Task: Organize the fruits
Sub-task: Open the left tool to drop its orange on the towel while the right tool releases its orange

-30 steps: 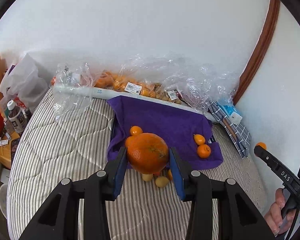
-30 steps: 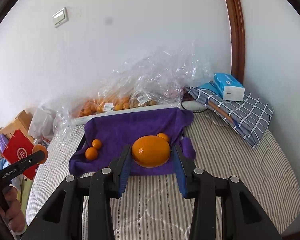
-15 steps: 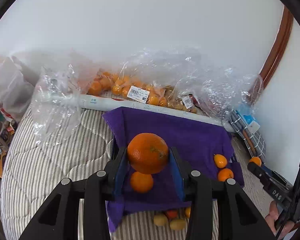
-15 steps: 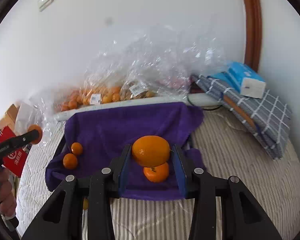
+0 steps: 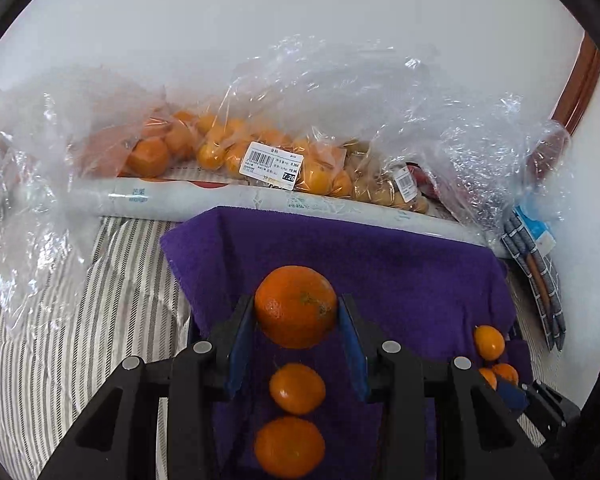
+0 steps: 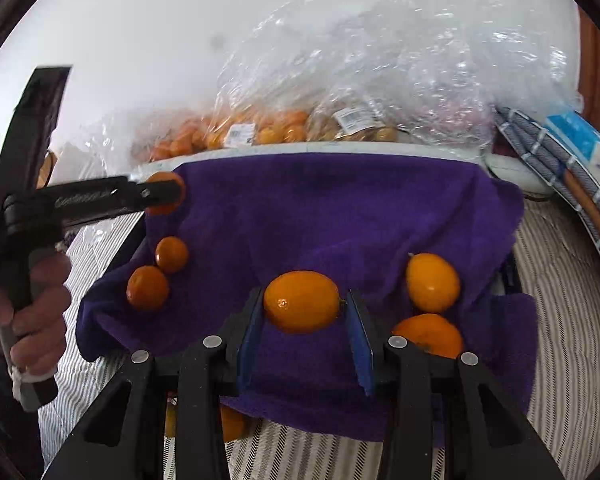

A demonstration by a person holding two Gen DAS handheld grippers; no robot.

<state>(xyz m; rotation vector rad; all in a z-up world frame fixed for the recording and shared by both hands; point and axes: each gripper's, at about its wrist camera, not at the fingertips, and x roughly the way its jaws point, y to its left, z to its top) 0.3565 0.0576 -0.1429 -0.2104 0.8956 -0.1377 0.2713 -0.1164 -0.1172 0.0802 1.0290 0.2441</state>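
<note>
My left gripper [image 5: 296, 308] is shut on a large round orange [image 5: 296, 300] and hangs over the purple towel [image 5: 380, 272]. Two small oranges [image 5: 297, 388] lie on the towel below it, toward its left side. My right gripper [image 6: 304, 302] is shut on a smooth oval orange fruit [image 6: 302, 300] above the towel's [image 6: 320, 208] front middle. Two similar fruits [image 6: 432, 282] lie just to its right, and two small oranges [image 6: 152, 280] lie at the left. The right wrist view also shows the left gripper [image 6: 156, 196] at the towel's left corner with its orange.
Clear plastic bags of oranges [image 5: 220, 148] and other fruit lie along the wall behind a long white roll [image 5: 172, 196]. A checked cloth [image 6: 580, 200] with a blue box [image 6: 580, 136] sits at the right. Striped bedding [image 5: 80, 320] surrounds the towel. A hand [image 6: 40, 300] grips the left tool.
Both grippers have come forward and down over the purple towel, each still holding its fruit. The towel and the bags behind it now look larger.
</note>
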